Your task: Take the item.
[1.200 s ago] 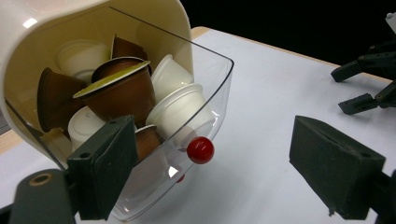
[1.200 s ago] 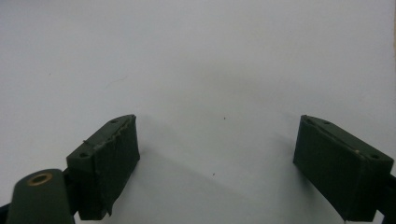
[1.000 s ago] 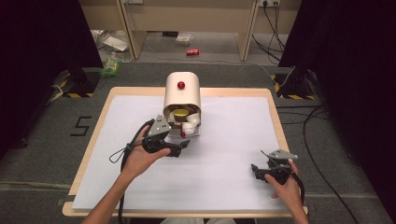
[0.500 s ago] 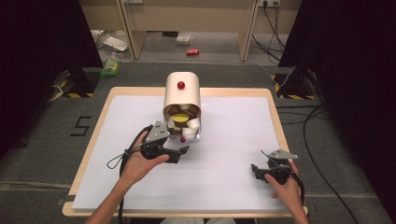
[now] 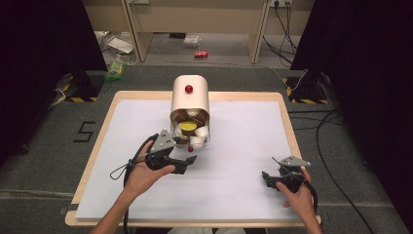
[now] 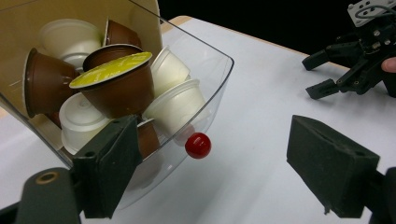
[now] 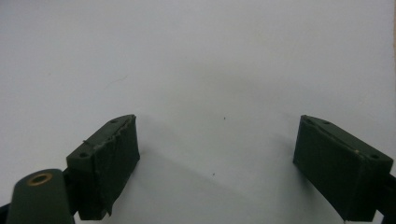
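A cream dispenser box (image 5: pixel 190 100) with a red ball on top stands at the table's far middle. Its clear drawer (image 5: pixel 205 141) (image 6: pixel 212 70) is pulled out and holds several coffee capsules, brown and white, one with a yellow lid (image 6: pixel 112 70). A small red knob (image 6: pixel 198 145) (image 5: pixel 190 148) sticks out of the drawer front. My left gripper (image 5: pixel 187 165) (image 6: pixel 215 172) sits just before that knob, open; its jaws have just been closing a little, with nothing pressed between them. My right gripper (image 5: pixel 267 179) (image 7: pixel 217 168) rests open over bare white table at the near right.
The white table top (image 5: pixel 243 141) has a wooden rim. My right gripper (image 6: pixel 345 65) also appears far off in the left gripper view. On the floor beyond lie a red can (image 5: pixel 200 54), wrappers and cables (image 5: pixel 292 29).
My left gripper has drawn back a little from the drawer toward the near edge. The right gripper has stayed still.
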`<state>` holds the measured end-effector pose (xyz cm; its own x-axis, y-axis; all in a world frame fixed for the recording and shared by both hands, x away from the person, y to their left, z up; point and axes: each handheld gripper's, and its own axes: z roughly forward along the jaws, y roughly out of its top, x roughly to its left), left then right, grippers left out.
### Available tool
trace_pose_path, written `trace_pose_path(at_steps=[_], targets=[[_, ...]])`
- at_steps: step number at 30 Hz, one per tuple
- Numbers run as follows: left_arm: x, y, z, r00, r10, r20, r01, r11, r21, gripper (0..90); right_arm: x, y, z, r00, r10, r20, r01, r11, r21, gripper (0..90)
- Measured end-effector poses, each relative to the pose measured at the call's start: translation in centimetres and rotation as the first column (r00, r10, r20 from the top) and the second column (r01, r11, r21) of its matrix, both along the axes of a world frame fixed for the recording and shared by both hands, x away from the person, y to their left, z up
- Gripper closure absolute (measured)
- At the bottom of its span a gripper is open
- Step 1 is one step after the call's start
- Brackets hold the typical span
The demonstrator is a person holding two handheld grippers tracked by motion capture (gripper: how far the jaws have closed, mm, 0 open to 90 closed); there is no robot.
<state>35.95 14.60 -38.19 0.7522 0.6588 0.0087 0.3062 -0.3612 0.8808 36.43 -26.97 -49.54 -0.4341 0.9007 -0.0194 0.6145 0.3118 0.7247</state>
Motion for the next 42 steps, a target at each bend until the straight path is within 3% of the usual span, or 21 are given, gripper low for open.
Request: trace_pose_path(at_steps=[17, 23, 42], targets=[[0.5, 0.3, 0.0, 0.9997, 0.024, -0.008, -0.024, 0.9996, -0.017, 18.8, 0.0, 0.0, 0.0, 1.0000, 0.001, 0.000, -0.001, 1.000, 0.000, 14.5], [1.2, 0.4, 0.7, 0.9980, 0.059, 0.021, -0.058, 0.9976, -0.037, 19.1, 0.0, 0.0, 0.0, 1.0000, 0.001, 0.000, -0.001, 1.000, -0.001, 14.5], [3.5, -0.3, 2.1, 0.9942, 0.105, 0.021, -0.104, 0.9932, -0.053, 25.3, 0.0, 0.0, 0.0, 1.0000, -0.001, 0.000, 0.001, 1.000, 0.000, 14.6]])
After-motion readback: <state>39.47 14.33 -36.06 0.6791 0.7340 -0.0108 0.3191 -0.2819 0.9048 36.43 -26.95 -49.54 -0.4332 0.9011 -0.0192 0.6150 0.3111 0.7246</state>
